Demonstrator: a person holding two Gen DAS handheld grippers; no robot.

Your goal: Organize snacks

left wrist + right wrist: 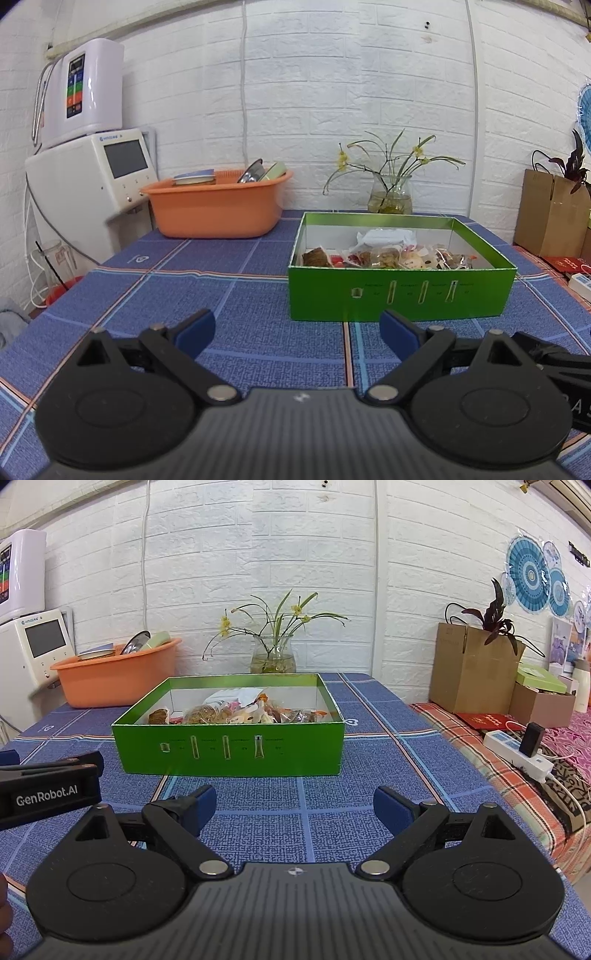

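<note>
Showing only from the right wrist: power strip (517, 751) beside green box (229, 746).

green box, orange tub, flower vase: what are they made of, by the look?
Green box: likely cardboard, glossy printed outside, plain white inside; thin straight walls, sharp folded corners.
Orange tub: looks like molded plastic, smooth semi-matte; rolled rim, rounded corners, uniform colour.
Vase: probably clear glass; stems and water show through, with bright reflections. Clear plastic can't be ruled out.
</note>
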